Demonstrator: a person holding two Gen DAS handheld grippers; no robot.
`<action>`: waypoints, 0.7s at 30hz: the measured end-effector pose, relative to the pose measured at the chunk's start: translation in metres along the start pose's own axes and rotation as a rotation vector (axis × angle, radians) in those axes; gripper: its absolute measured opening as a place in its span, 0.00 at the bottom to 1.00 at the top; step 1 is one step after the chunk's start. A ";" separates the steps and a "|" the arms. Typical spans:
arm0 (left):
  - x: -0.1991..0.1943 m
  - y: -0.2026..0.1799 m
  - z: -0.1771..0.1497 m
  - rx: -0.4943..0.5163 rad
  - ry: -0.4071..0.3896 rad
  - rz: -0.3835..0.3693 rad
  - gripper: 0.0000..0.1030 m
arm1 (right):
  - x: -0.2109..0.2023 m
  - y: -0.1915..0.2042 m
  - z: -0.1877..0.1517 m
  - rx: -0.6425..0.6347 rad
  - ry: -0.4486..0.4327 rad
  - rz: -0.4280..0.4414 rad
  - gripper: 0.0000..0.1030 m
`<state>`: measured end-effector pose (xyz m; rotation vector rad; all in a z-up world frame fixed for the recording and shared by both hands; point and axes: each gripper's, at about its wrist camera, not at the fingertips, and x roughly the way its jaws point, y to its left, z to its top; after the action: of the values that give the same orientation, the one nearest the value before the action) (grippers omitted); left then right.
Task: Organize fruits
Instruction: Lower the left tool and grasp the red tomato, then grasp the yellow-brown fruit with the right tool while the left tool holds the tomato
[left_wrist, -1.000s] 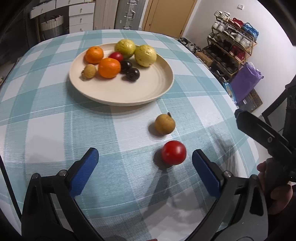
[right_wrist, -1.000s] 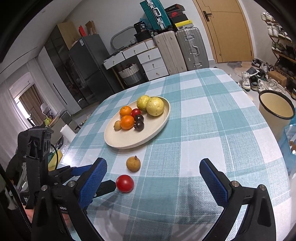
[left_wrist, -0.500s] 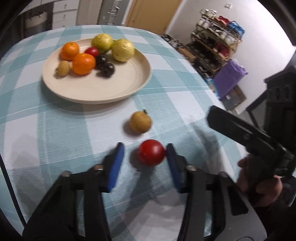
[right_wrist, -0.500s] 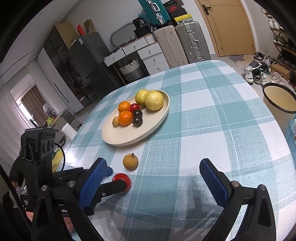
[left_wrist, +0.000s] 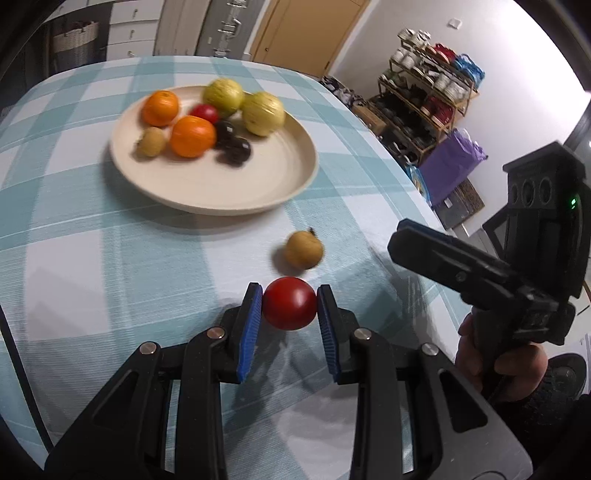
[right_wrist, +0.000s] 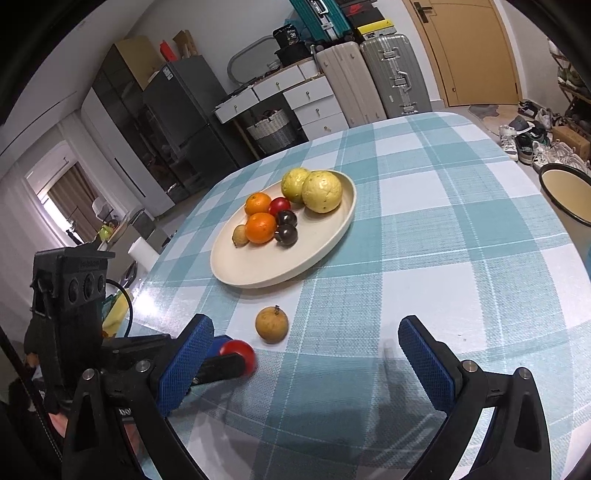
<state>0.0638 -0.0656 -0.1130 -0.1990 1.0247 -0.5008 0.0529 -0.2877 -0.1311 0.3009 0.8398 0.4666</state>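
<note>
Left wrist view: left tool (left_wrist: 290, 308) closing on the tomato (left_wrist: 290, 308), both blue pads against its sides, low on the table (left_wrist: 74, 258). Just beyond it, a brown fruit (left_wrist: 303, 249), apart from the plate (left_wrist: 236, 184). On the plate, two oranges, two pale green fruits, two dark plums, a small red one and a small brown one, all smeared by blur. At right, only the side of the right tool (left_wrist: 461, 266) and the hand (left_wrist: 506, 365) under it; its fingers cut off by the frame edge, gap not readable here. Shoe rack and purple bag behind.

Right wrist view: right tool (right_wrist: 306, 365) spread wide, nothing between its pads, only bare tablecloth. Tomato (right_wrist: 240, 354) half hidden behind the left tool's dark finger and the near blue pad. Plate (right_wrist: 258, 269) sharp here, fruit clustered on its far half. Suitcases, drawers, fridge and a bin at the right edge.
</note>
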 end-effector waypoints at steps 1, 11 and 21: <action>-0.004 0.004 0.000 -0.007 -0.007 0.003 0.26 | 0.002 0.002 0.000 -0.005 0.005 -0.001 0.99; -0.038 0.052 0.002 -0.086 -0.071 0.020 0.26 | 0.027 0.020 -0.001 -0.039 0.060 0.006 0.99; -0.052 0.071 0.003 -0.121 -0.101 0.019 0.26 | 0.045 0.033 0.003 -0.057 0.087 0.012 0.95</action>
<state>0.0665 0.0212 -0.0991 -0.3190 0.9581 -0.4076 0.0718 -0.2368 -0.1438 0.2347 0.9078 0.5169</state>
